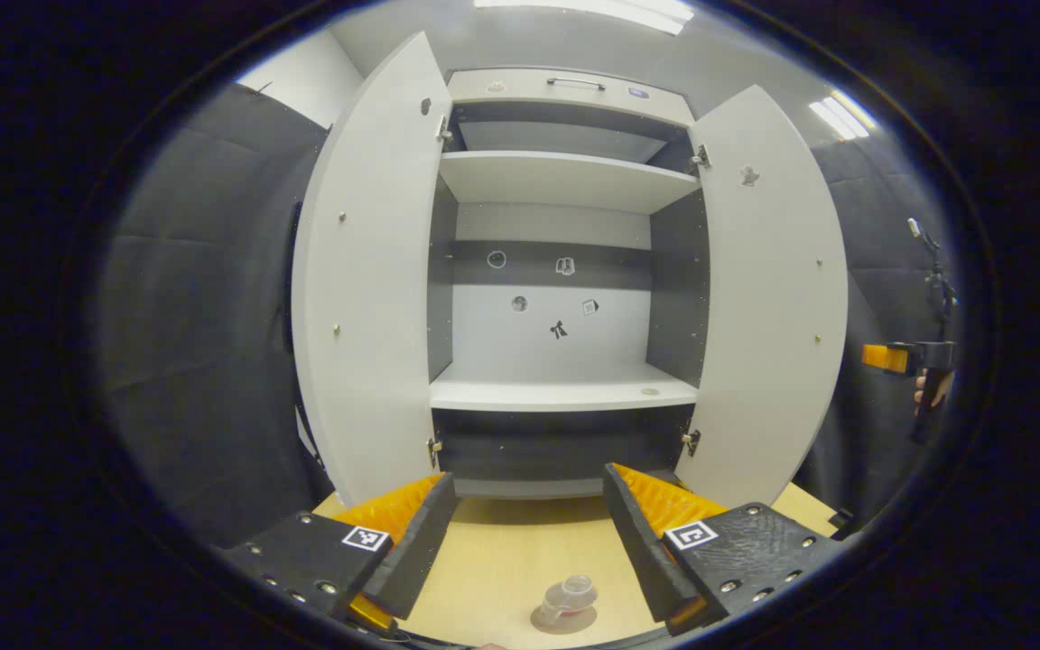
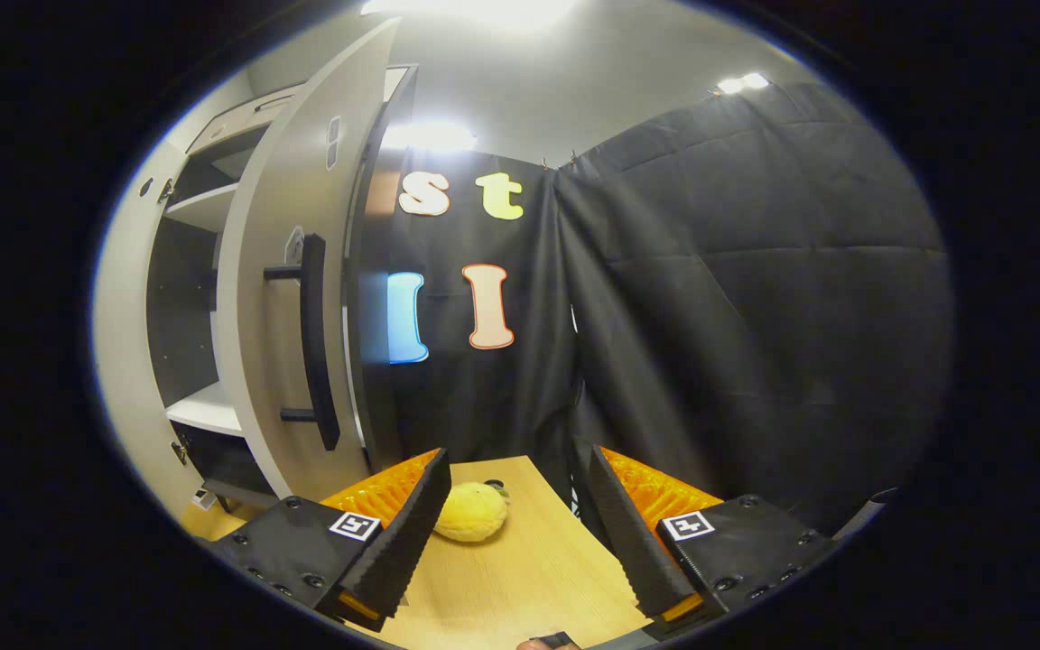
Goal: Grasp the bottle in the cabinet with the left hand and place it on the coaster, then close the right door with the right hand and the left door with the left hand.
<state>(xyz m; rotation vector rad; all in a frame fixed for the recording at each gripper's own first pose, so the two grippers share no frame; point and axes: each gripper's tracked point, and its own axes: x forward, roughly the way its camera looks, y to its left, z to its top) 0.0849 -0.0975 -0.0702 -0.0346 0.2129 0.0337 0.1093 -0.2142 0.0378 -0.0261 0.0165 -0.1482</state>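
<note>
Grey cabinet (image 1: 565,397), 2 open doors (image 1: 366,271), 1 bottle (image 1: 570,598)

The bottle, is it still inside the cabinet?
No, the bottle stands on the coaster on the table, in front of the open cabinet.

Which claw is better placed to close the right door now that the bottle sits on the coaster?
Right. The right claw is open, facing the right door and its black handle. The left claw hangs over the bottle on the coaster.
</note>
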